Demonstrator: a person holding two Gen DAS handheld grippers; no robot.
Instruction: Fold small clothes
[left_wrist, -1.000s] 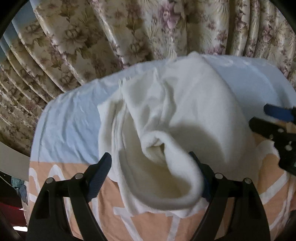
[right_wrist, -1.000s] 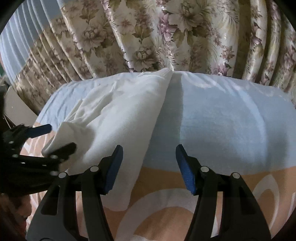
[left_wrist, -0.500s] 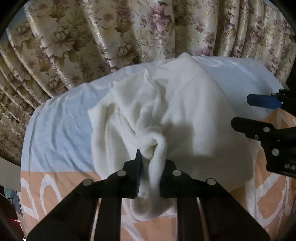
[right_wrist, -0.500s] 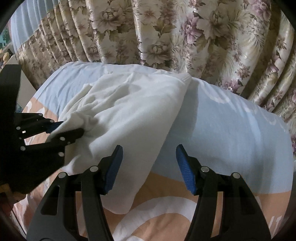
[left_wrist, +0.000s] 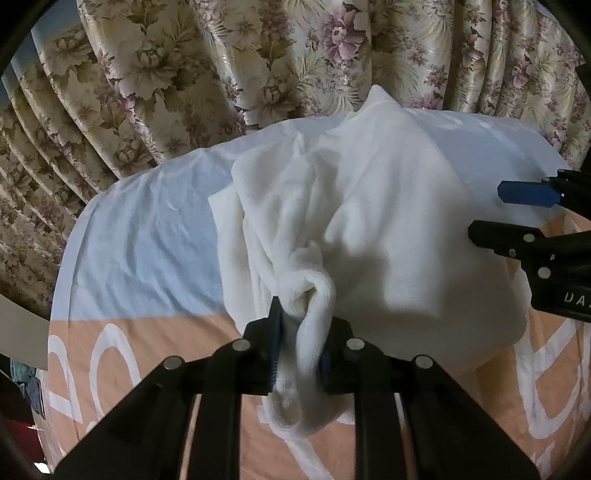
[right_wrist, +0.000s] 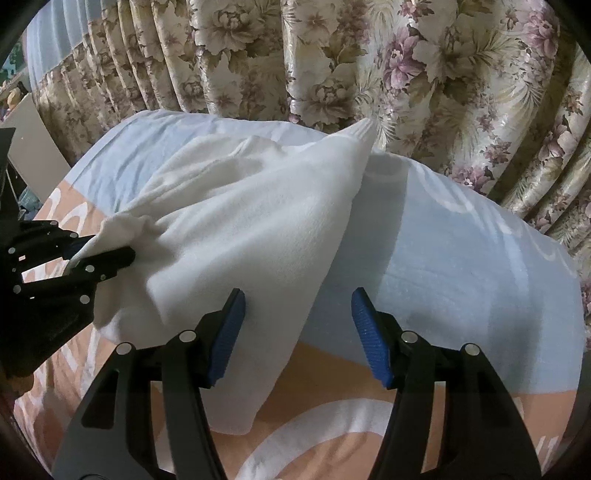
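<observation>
A white fleecy garment (left_wrist: 388, 221) lies rumpled on the bed cover (left_wrist: 140, 236), one corner reaching the far edge. My left gripper (left_wrist: 303, 325) pinches a bunched fold of its near hem; the cloth fills the narrow gap between the pads, and the jaws are opening slightly. In the right wrist view the same gripper (right_wrist: 107, 247) holds the garment (right_wrist: 240, 221) at its left end. My right gripper (right_wrist: 297, 306) is open and hovers over the garment's near right edge with nothing gripped. From the left wrist view it (left_wrist: 487, 214) shows at the right.
The bed cover (right_wrist: 461, 266) is light blue at the back and peach with white shapes at the front. Flowered curtains (right_wrist: 406, 74) hang close behind the far edge. A pale board (right_wrist: 33, 147) stands at the far left.
My left gripper's jaws went from wide apart around the hem to pinched on it, bunching the cloth. The right gripper rolled and shifted slightly, still open.
</observation>
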